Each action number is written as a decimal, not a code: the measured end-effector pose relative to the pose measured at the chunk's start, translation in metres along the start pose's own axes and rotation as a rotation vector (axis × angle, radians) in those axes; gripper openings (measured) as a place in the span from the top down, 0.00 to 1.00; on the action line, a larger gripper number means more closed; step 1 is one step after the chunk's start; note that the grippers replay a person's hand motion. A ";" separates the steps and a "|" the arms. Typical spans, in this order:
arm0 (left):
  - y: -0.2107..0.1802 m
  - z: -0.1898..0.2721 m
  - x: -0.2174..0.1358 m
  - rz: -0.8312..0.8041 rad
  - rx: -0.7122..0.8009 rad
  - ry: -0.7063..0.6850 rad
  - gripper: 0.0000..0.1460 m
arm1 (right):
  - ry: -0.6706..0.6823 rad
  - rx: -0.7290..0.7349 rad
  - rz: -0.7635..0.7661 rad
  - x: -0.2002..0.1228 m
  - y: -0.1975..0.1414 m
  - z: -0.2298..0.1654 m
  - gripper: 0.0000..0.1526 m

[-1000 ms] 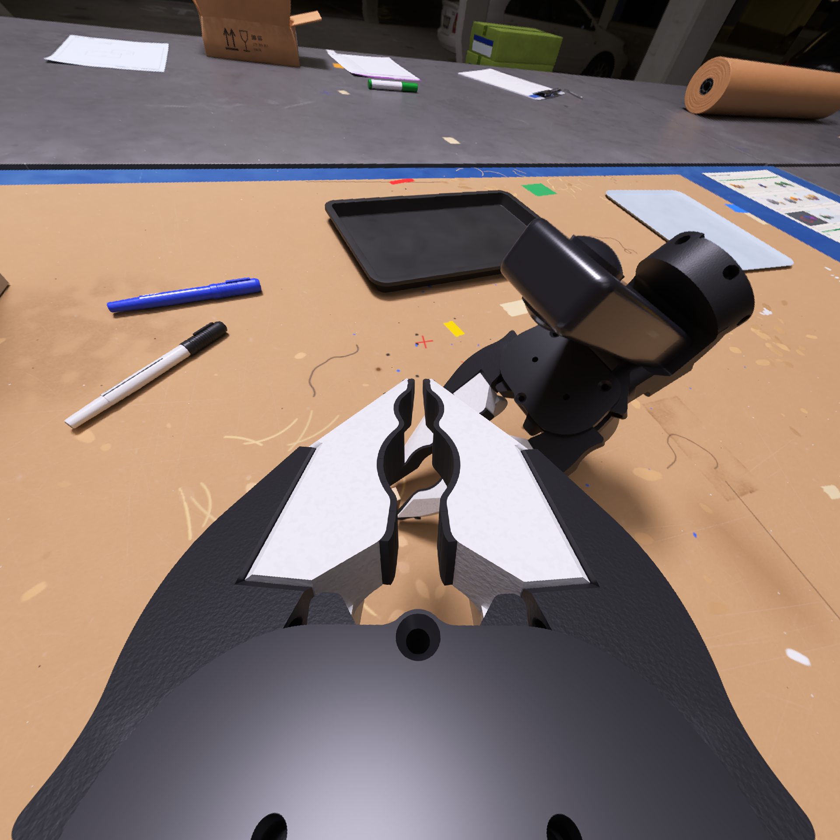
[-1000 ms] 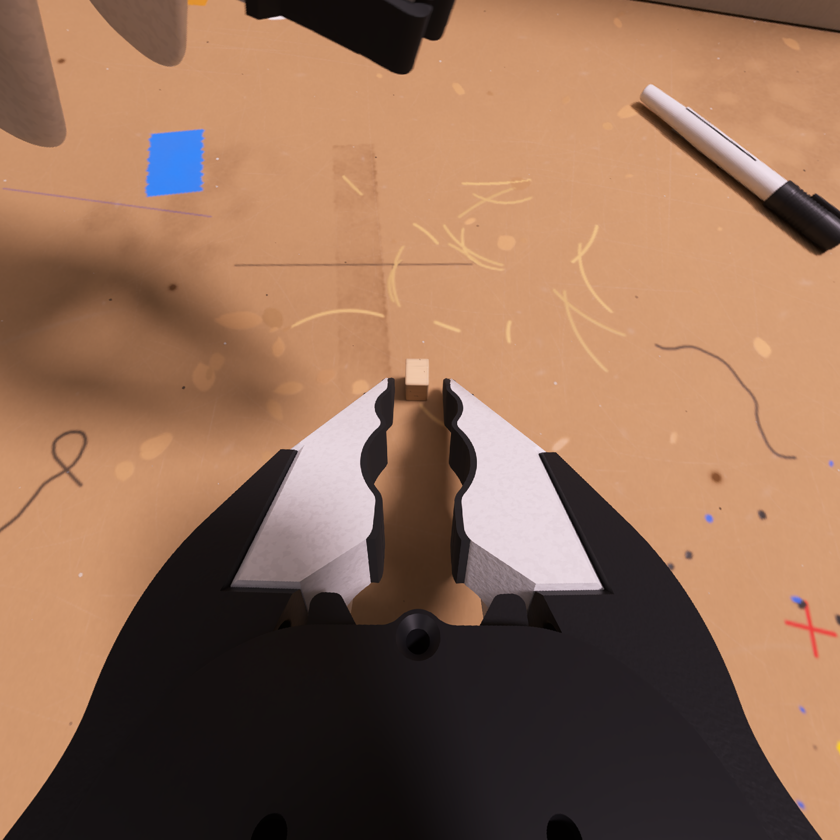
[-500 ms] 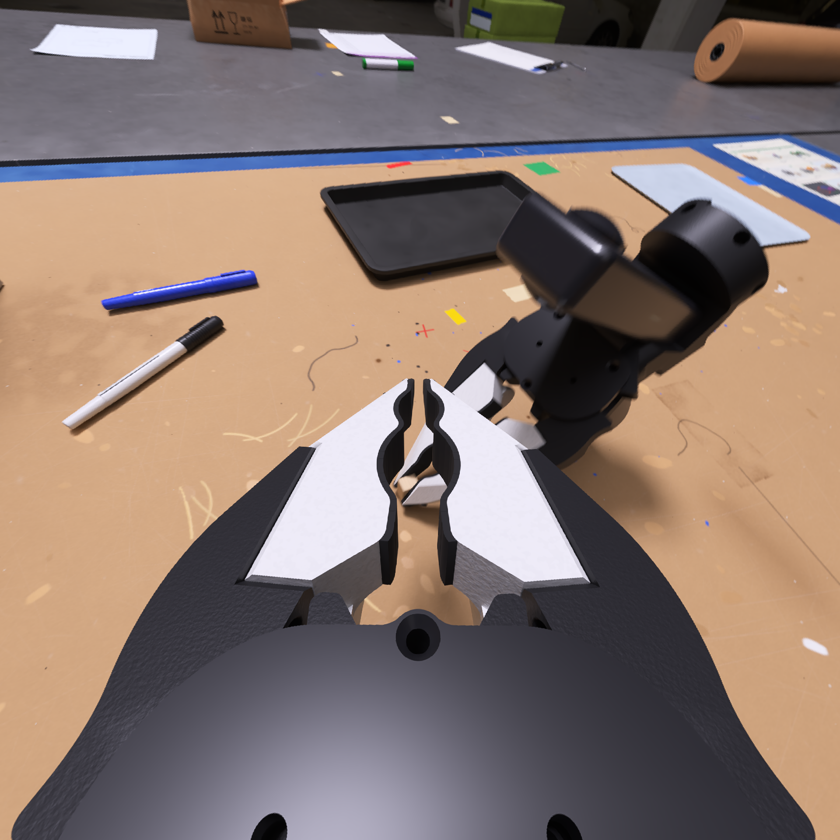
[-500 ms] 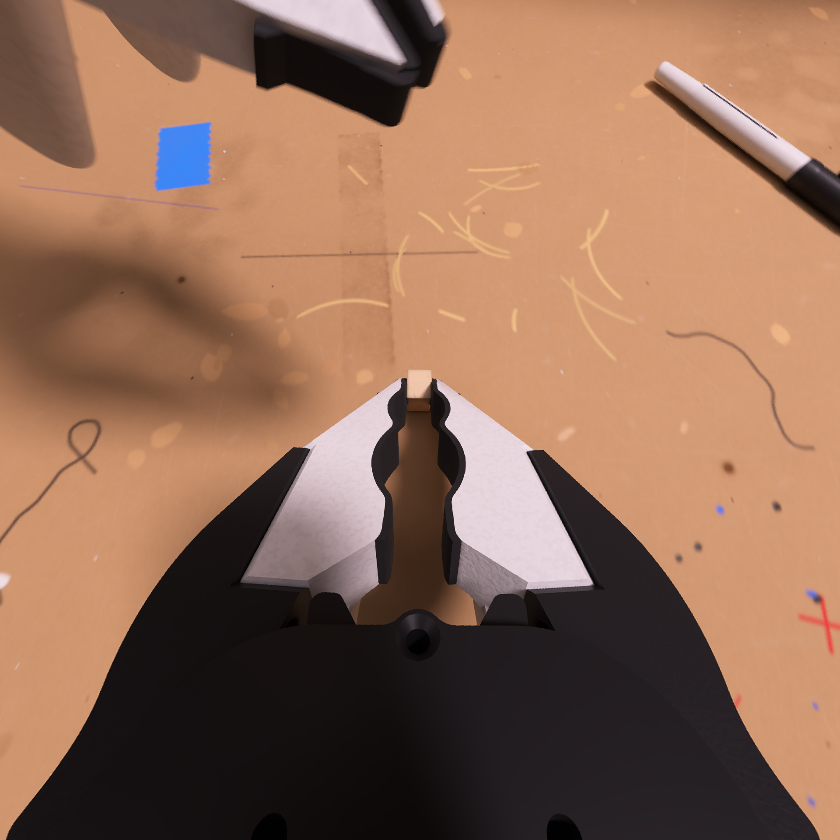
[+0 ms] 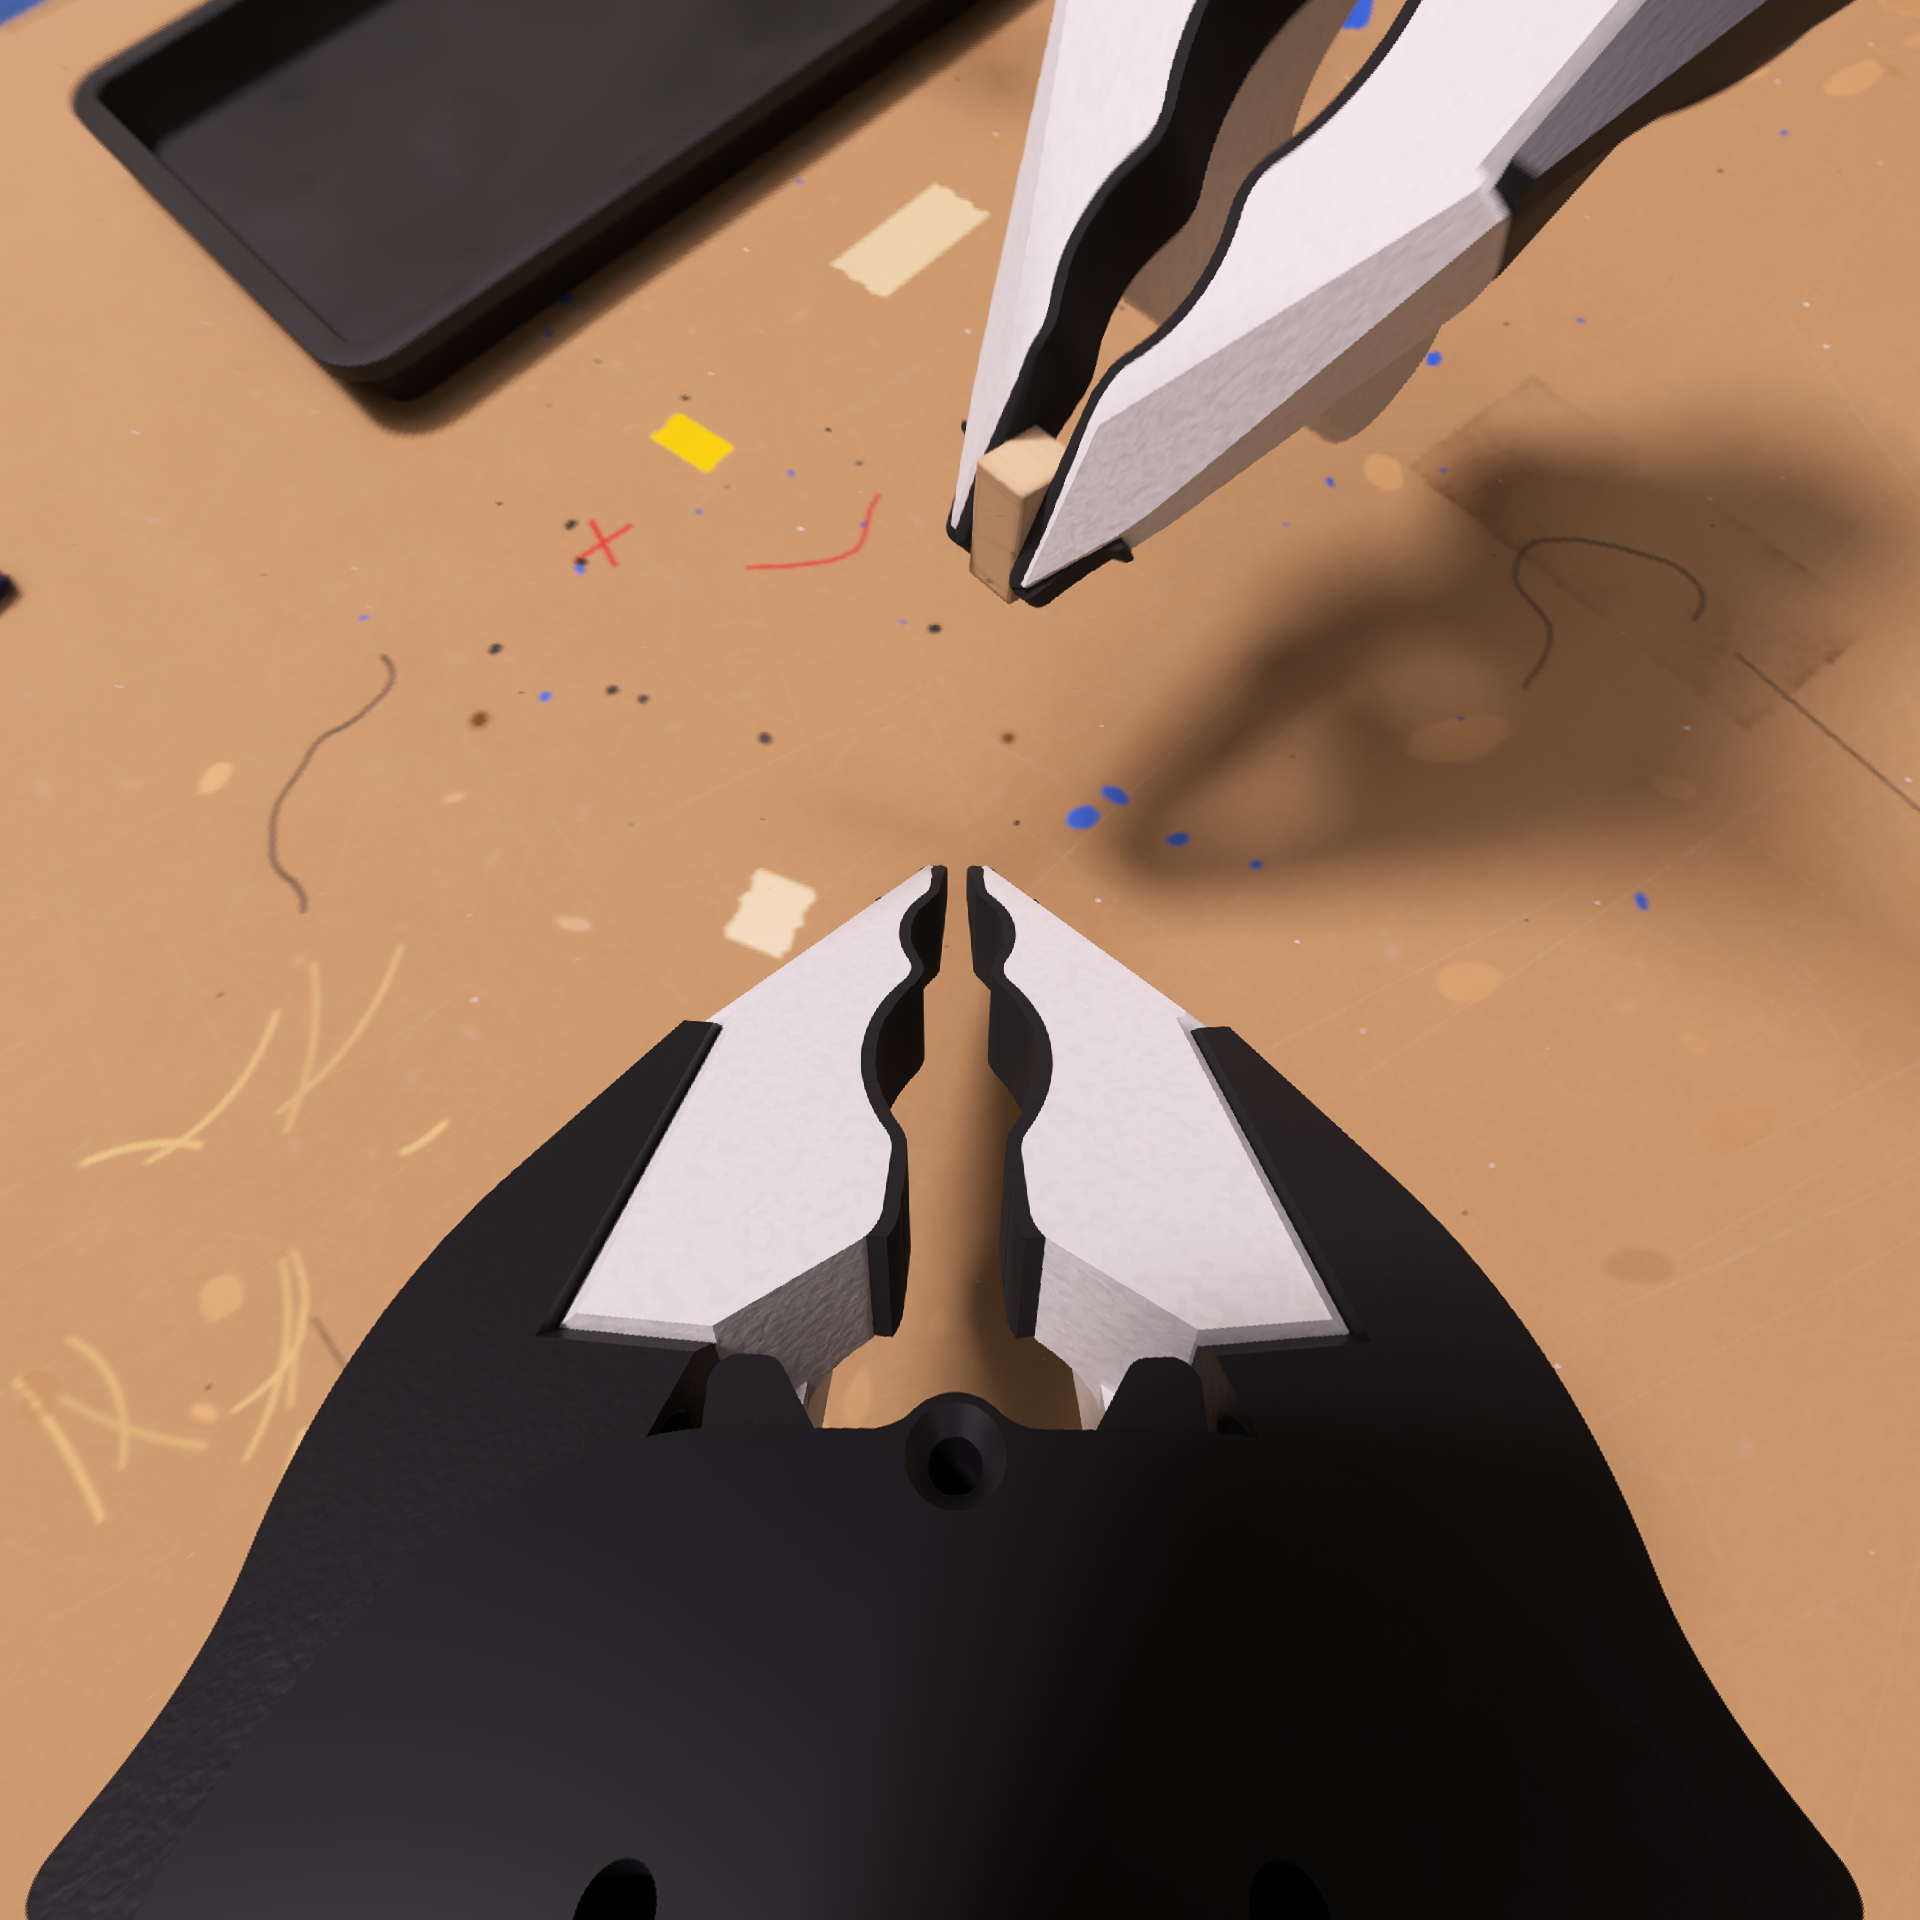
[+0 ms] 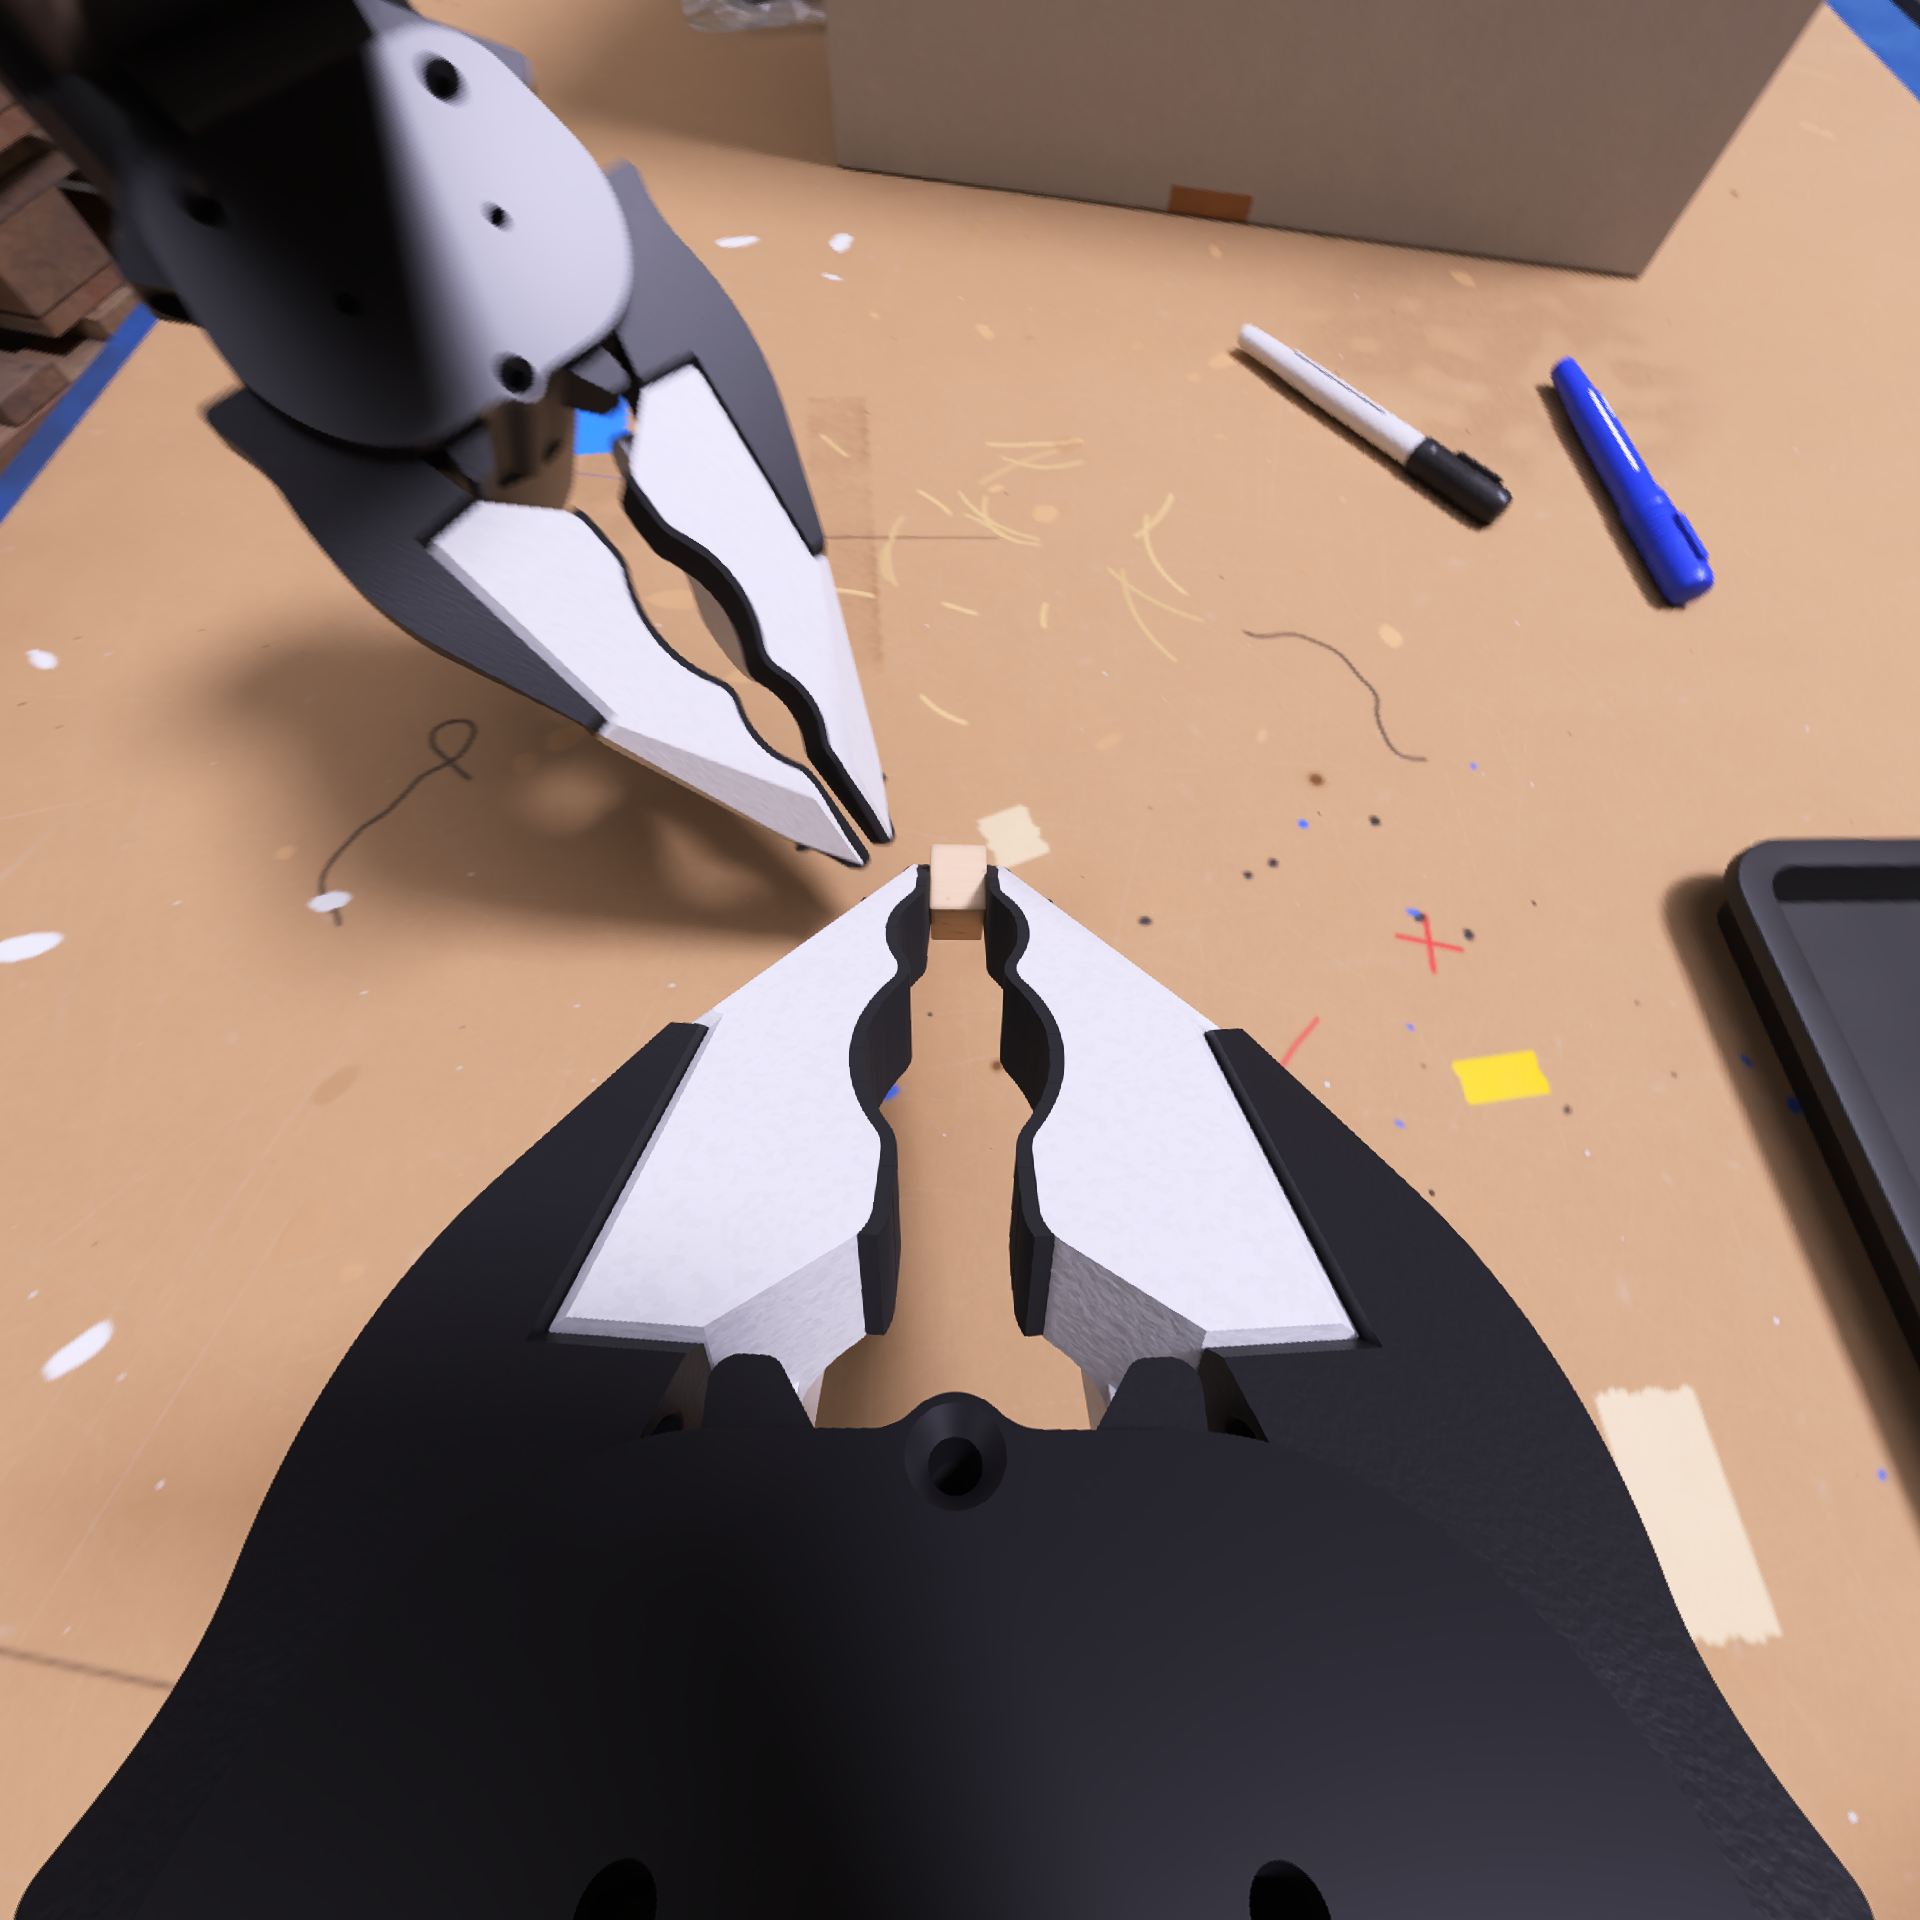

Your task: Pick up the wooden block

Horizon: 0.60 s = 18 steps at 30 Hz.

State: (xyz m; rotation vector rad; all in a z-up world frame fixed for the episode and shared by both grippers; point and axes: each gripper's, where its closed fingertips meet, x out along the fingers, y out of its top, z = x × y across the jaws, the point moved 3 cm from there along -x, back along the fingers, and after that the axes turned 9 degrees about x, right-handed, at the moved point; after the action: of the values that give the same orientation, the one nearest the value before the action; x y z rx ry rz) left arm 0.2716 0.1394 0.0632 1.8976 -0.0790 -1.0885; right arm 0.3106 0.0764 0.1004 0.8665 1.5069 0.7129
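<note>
The small pale wooden block [image 6: 957, 885] is pinched between the tips of my right gripper [image 6: 956, 891], which is shut on it and holds it above the brown table. In the left wrist view the block [image 5: 1013, 497] shows between the right gripper's white fingers [image 5: 1195, 416], clear of the table with a shadow below. My left gripper [image 5: 956, 883] is shut and empty. In the right wrist view it [image 6: 873, 840] points down at the table just left of the block, not touching it.
A black tray [image 5: 343, 343] lies at the far left of the left wrist view and at the right edge of the right wrist view [image 6: 1766, 935]. A white marker [image 6: 1371, 421], a blue pen [image 6: 1631, 483] and a large cardboard box [image 6: 1299, 114] lie beyond.
My right gripper closed on the block and lifted it off the table, tilting up. My left gripper tipped down and moved close to the block.
</note>
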 end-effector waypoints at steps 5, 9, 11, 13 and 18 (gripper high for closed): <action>-0.002 0.012 0.007 -0.020 -0.002 -0.070 0.98 | 0.051 -0.070 -0.024 0.003 0.002 -0.018 0.94; -0.002 0.019 0.008 -0.008 -0.014 -0.142 0.97 | 0.067 -0.091 -0.078 0.012 -0.006 -0.024 0.94; -0.003 0.022 0.008 -0.013 -0.018 -0.171 0.97 | 0.078 -0.088 -0.083 0.011 -0.007 -0.025 0.94; -0.004 0.023 0.009 -0.018 -0.016 -0.183 0.97 | 0.098 -0.093 -0.083 0.009 -0.007 -0.028 0.94; -0.004 0.023 0.008 0.003 -0.021 -0.203 0.97 | 0.124 -0.112 -0.082 0.008 -0.008 -0.032 0.94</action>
State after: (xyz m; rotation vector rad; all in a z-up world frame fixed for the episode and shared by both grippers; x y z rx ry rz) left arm 0.2588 0.1220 0.0509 1.7634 -0.1846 -1.2722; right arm 0.2774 0.0802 0.0935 0.6827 1.5874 0.7940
